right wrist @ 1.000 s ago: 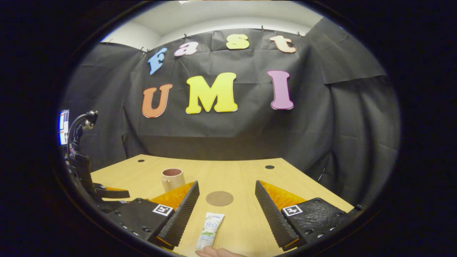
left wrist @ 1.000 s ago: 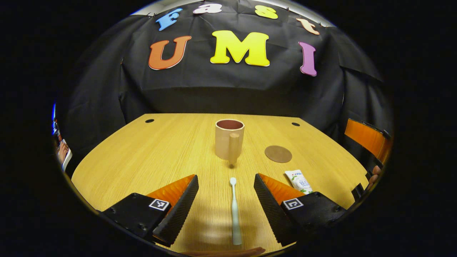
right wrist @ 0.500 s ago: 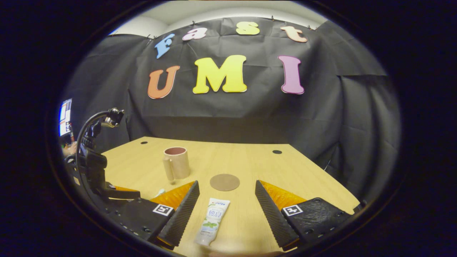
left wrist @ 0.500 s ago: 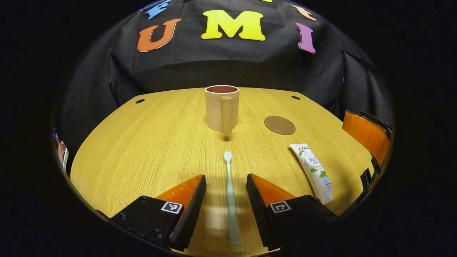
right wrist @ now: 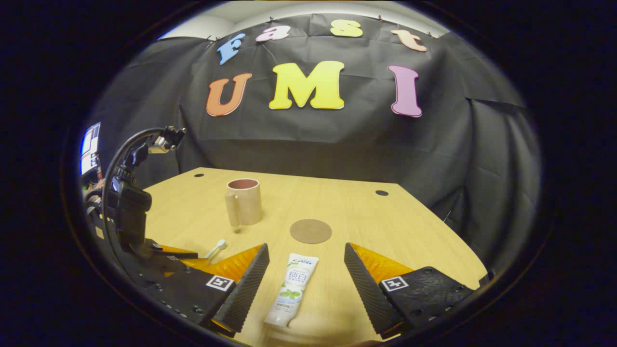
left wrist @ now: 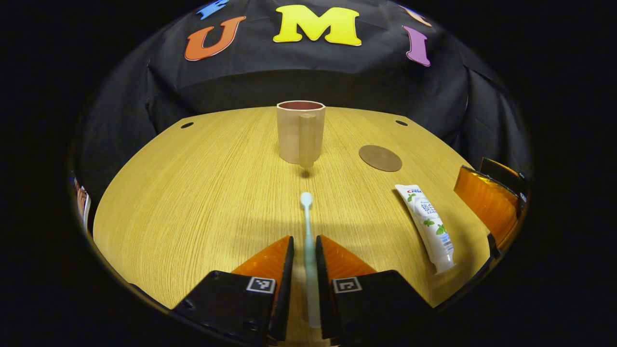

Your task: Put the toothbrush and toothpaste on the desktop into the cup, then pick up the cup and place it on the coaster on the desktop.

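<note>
The left gripper [left wrist: 304, 250] sits low over the tabletop [left wrist: 193, 193], its fingers [left wrist: 285, 270] drawn nearly together and pressing on the toothbrush [left wrist: 308, 250] handle between them. The right gripper [right wrist: 304, 270] hovers with fingers [right wrist: 246, 284] spread wide, straddling the toothpaste [right wrist: 293, 289] without touching it.

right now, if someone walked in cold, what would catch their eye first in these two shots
In the left gripper view, the left gripper has its fingers drawn in close on either side of the pale toothbrush, which lies on the wooden table pointing at the beige cup. In the right gripper view, the right gripper is wide open, with the toothpaste lying flat between its fingers. The round brown coaster sits bare just beyond it.
</note>
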{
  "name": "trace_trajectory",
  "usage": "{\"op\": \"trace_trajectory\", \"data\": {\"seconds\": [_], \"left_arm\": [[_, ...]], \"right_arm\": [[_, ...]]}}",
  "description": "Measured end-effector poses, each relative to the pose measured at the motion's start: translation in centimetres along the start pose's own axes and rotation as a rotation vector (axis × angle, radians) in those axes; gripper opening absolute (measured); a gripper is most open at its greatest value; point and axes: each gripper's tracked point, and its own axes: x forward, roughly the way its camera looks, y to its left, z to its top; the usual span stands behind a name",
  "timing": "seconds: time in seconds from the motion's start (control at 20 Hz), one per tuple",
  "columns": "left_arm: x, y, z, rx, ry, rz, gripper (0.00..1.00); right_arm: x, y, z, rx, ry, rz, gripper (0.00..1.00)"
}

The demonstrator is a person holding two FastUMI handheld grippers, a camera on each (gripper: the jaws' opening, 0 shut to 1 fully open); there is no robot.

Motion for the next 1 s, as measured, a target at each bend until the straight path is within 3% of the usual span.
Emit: {"op": "trace_trajectory", "data": {"seconds": [0.1, 0.15, 0.2, 0.7, 0.9, 1.0], "left_arm": [[-0.2, -0.1, 0.0, 0.002, -0.004, -0.021, 0.14], [-0.4, -0.1, 0.2, -0.003, -0.015, -0.024, 0.13], [-0.6, 0.1, 0.7, -0.006, -0.039, -0.017, 0.12], [-6.6, 1.6, 8.7, 0.012, -0.409, 0.065, 0.11], [-9.2, 1.8, 11.4, 0.007, -0.544, 0.073, 0.11], [-10.1, 1.6, 12.3, -0.001, -0.579, 0.06, 0.11]], "right_arm": [[0.1, 0.2, -0.3, -0.012, 0.007, -0.001, 0.97], [0.2, 0.2, -0.3, -0.014, 0.011, -0.001, 0.92], [0.2, 0.4, -0.5, -0.016, 0.015, 0.0, 0.97], [1.5, 1.8, -4.7, 0.0, 0.148, 0.025, 0.96], [1.9, 2.2, -6.5, 0.034, 0.228, 0.033, 0.91], [2.2, 2.1, -7.5, 0.03, 0.268, 0.021, 0.81]]}}
